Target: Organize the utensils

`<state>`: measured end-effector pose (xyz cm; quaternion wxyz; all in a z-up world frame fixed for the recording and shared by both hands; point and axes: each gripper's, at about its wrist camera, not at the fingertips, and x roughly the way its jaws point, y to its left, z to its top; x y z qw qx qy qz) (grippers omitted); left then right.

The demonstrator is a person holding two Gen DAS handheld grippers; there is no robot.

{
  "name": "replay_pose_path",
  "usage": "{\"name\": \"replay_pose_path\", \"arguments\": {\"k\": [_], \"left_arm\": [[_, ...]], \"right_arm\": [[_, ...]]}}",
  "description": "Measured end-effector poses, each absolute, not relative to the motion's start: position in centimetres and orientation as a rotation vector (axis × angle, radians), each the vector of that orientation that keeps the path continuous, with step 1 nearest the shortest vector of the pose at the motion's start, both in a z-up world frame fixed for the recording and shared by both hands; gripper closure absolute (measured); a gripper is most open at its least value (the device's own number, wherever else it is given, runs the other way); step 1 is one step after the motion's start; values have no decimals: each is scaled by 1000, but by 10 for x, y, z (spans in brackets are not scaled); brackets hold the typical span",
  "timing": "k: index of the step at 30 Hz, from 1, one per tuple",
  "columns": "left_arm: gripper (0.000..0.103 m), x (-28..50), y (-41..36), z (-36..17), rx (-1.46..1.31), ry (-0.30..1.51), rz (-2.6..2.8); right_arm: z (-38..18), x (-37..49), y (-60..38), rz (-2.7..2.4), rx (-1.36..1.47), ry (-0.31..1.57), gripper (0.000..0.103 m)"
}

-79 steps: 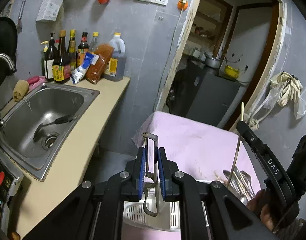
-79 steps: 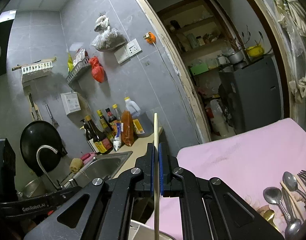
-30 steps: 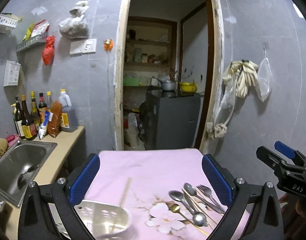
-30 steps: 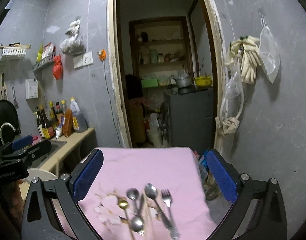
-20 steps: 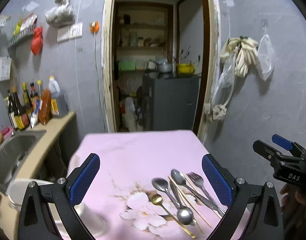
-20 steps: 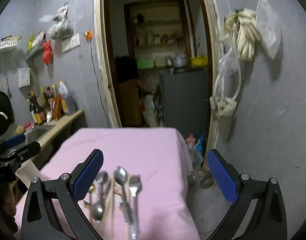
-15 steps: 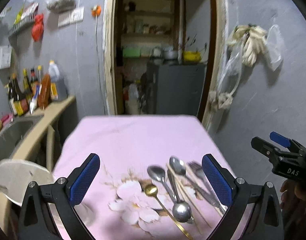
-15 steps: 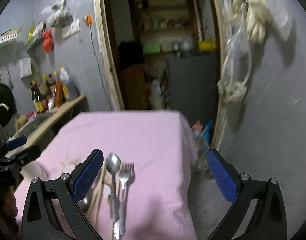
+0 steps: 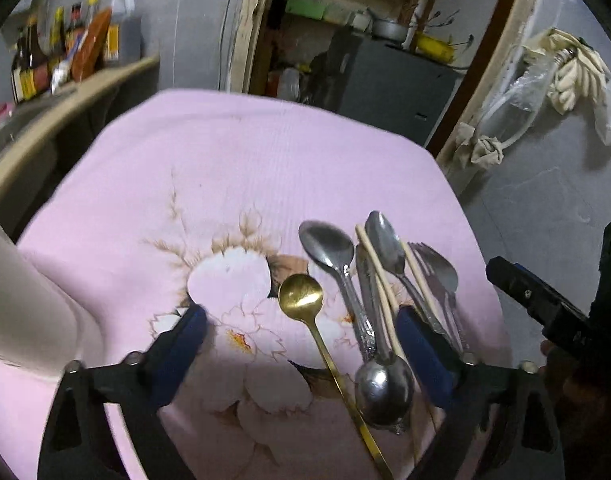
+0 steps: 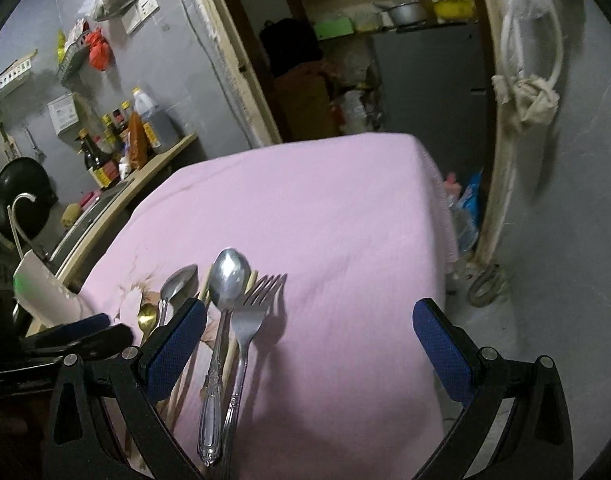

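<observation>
Left gripper was spread wide, empty, low over the gold spoon, which lay between its pads, probably its next pick. Right gripper was also wide and empty; fork and steel spoon lay nearer its left pad, on the pink cloth.

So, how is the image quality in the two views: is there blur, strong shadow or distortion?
Left wrist view: the gold spoon is fairly sharp, the counter bottles are smeared, and the doorframe bows from fisheye distortion. Right wrist view: the fork throws a hard shadow on the pink cloth, and the wall at the right edge is blurred.
</observation>
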<state>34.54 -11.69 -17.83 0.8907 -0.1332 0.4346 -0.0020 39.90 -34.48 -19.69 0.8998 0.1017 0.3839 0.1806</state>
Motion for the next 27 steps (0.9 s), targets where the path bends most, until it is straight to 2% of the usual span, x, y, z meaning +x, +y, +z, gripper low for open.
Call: {"name": "replay_pose_path", "arguments": {"k": [1, 3, 8, 10, 11, 13, 19, 24, 27], "left_arm": [[18, 347, -117, -182, -281, 912, -8], [29, 349, -117, -187, -287, 923, -16], [36, 355, -122, -191, -249, 926, -30], [37, 358, -123, -191, -241, 925, -50], [40, 360, -122, -191, -243, 924, -56], [44, 364, -120, -190, -257, 921, -66], [70, 367, -110, -190, -285, 924, -50], [88, 368, -104, -192, -332, 941, -70], [90, 369, -108, -195, -359, 959, -120]], "right_arm": [[-200, 400, -342, 391, 217, 801, 2], [-202, 403, -341, 421, 236, 811, 2], [-210, 412, -340, 507, 278, 848, 13], [-213, 416, -338, 535, 284, 863, 31], [-216, 417, -336, 549, 287, 871, 35], [-219, 417, -333, 570, 290, 880, 54], [-225, 420, -329, 599, 307, 905, 68], [-226, 424, -329, 614, 298, 916, 71], [-225, 429, -324, 630, 275, 928, 74]]}}
